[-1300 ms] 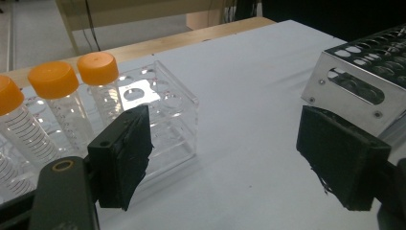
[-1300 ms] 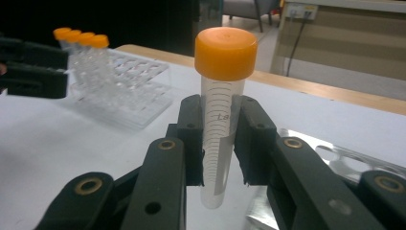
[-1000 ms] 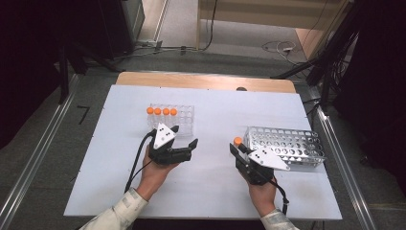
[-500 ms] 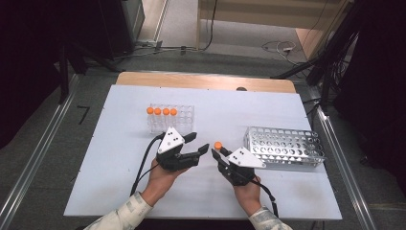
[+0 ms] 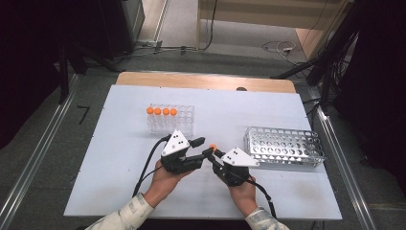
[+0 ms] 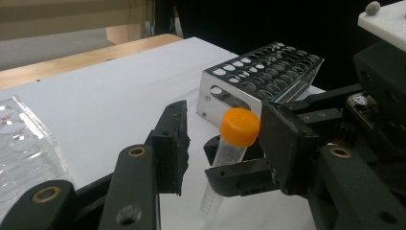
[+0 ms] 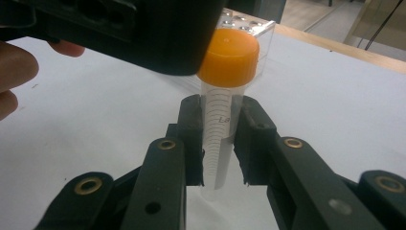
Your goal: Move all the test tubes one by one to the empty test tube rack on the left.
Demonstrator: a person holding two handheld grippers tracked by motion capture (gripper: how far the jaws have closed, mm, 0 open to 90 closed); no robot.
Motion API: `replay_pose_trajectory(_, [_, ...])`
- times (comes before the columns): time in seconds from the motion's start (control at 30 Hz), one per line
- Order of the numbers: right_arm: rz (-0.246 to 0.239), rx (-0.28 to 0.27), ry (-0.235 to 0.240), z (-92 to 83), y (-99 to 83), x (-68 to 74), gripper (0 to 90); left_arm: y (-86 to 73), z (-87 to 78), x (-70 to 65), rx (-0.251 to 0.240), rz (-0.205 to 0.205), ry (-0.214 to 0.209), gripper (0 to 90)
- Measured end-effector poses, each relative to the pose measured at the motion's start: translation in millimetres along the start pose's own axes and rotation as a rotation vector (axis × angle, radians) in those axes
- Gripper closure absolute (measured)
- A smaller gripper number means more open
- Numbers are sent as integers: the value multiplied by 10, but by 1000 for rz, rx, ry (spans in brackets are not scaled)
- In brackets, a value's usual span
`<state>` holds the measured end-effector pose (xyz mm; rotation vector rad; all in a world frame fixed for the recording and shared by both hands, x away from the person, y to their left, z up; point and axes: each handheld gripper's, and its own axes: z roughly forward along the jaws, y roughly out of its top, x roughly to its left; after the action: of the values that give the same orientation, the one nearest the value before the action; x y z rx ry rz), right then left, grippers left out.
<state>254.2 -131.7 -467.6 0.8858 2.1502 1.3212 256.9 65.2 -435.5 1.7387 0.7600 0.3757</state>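
Currently, a clear tube [image 7: 221, 139] with an orange cap [image 7: 229, 57] is pinched upright by its body between the jaws of the right gripper [image 5: 214, 154], above the middle of the white desk [image 5: 119, 143]. The left gripper [image 5: 202, 146] has been brought in around the cap; its jaws have just been closing, with one pad [image 6: 282, 139] seen against the cap and the other pad [image 6: 173, 143] still apart from it. A metal rack [image 5: 283, 146] lies just beyond the right gripper, and a clear rack [image 5: 172, 120] with four orange-capped tubes [image 5: 161, 111] stands farther back.
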Motion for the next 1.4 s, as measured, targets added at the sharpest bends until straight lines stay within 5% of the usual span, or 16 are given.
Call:
replay_pose_trajectory(0.8, [10, -9, 26, -21, 26, 37, 701, 2, 58, -48, 20, 50, -7, 704])
replay_pose_trajectory(0.9, [19, -5, 38, -29, 29, 24, 491, 22, 46, -21, 17, 57, 10, 705])
replay_pose_trajectory(1.0, [28, -10, 37, -66, 32, -13, 380, 52, 30, 38, 1, 47, 36, 706])
replay_pose_trajectory(1.23, [83, -4, 15, -146, 18, -162, 258, 145, 2, 238, -17, 18, 97, 706])
replay_pose_trajectory(1.4, [70, 19, 17, -163, -5, -204, 192, 227, -27, 373, -26, 2, 139, 706])
